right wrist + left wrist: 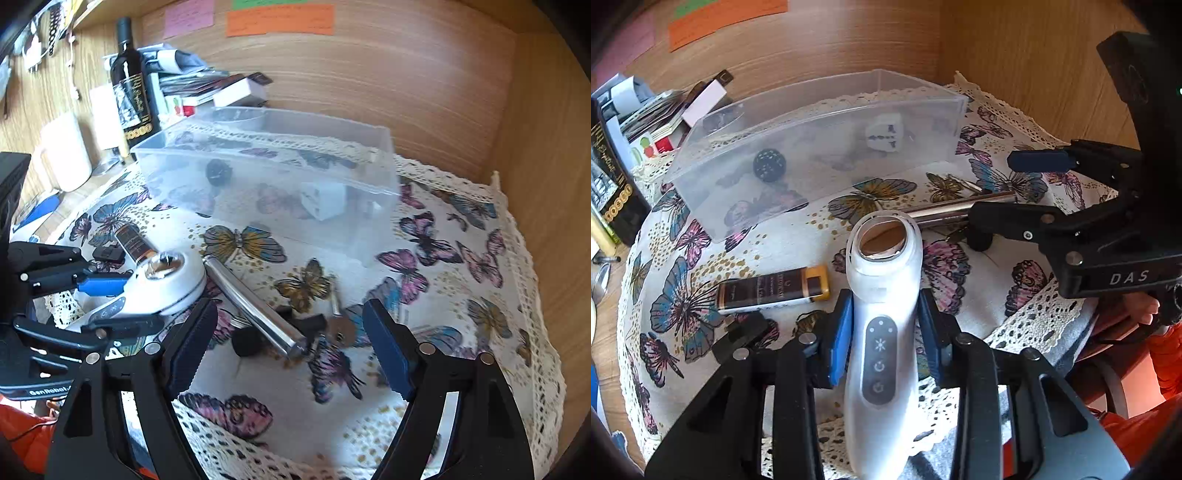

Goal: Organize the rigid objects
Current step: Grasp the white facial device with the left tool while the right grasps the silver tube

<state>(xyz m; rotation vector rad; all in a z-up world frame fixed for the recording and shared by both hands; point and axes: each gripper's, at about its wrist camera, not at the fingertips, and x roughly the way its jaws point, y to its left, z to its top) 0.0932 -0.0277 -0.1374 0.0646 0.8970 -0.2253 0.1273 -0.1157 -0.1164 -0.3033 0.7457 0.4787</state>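
Note:
My left gripper [884,321] is shut on a white handheld device [882,295] with a round metal head, held just above the butterfly cloth; the device also shows in the right wrist view [166,284]. My right gripper [288,336] is open, its jaws either side of a silver metal cylinder [255,302] and a bunch of keys [338,325]. It shows in the left wrist view too [1008,195]. A clear plastic bin [812,147] behind holds a black ball [769,165] and a white plug adapter [884,137]. A brown and yellow tube [772,290] lies left of the device.
A small black object [107,254] lies by the tube. A dark bottle [131,85], a white mug [64,151] and stacked boxes [221,92] stand at the back left. Wooden walls [535,129] close the back and right. The cloth's lace edge [535,295] hangs at the right.

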